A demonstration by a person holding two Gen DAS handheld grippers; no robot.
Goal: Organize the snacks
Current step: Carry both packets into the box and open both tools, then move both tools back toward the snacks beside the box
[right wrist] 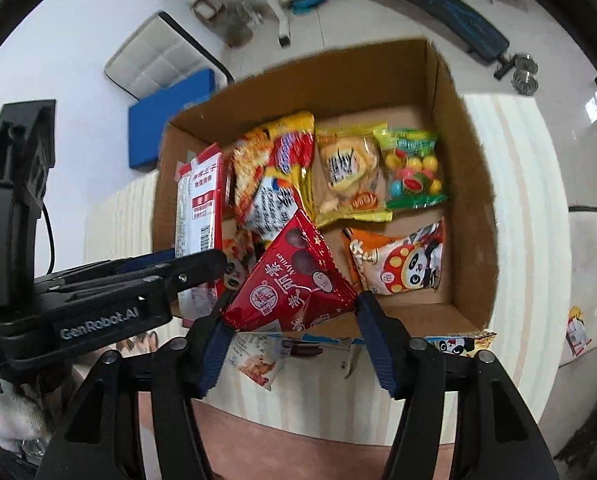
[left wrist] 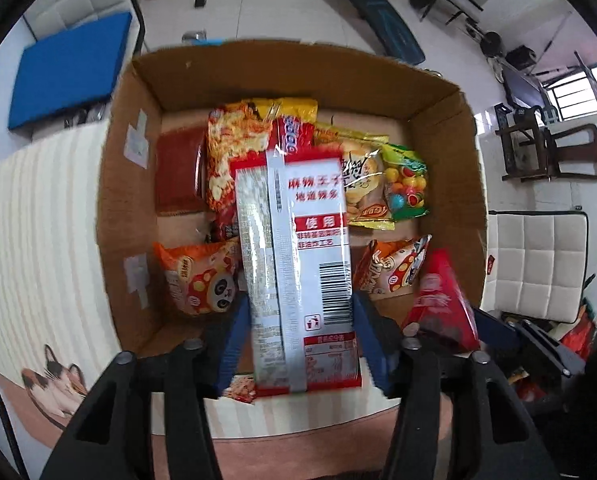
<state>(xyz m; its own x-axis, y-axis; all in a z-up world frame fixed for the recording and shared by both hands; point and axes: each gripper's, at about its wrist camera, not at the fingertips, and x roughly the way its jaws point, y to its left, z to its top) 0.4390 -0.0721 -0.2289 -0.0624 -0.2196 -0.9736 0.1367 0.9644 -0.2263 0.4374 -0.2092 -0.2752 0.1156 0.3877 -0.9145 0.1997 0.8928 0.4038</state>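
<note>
Left gripper is clamping a long white-and-red foil snack packet between its blue pads, jaws closed in on the packet's sides, held over the near half of the open brown cardboard box. The packet's back is facing the camera: barcode, red band reading 使用, and a red Chinese headline above it (too blurred to read reliably).

Right gripper is pinching a red triangular foil chocolate pouch by its lower corners, jaws partly closed on it, hanging over the box's near wall. "Mylikes" is printing legibly on the pouch, plus large white Chinese characters.

In the right wrist view the left tool's black body is showing "GenRobot.AI" in white.

Lying in the box:
- two orange panda-print snack bags, one near-left, one near-right
- yellow biscuit bag with clear window, far side
- green-edged clear bag of coloured gumballs, touching the biscuit bag's right edge
- red-orange noodle-pattern packet, just beside a dark red flat packet at the far left

The box is sitting on a cream striped mat with a calico cat print. More loose snack wrappers are lying under the near wall (right wrist view). A blue cushion is lying beyond the box.
</note>
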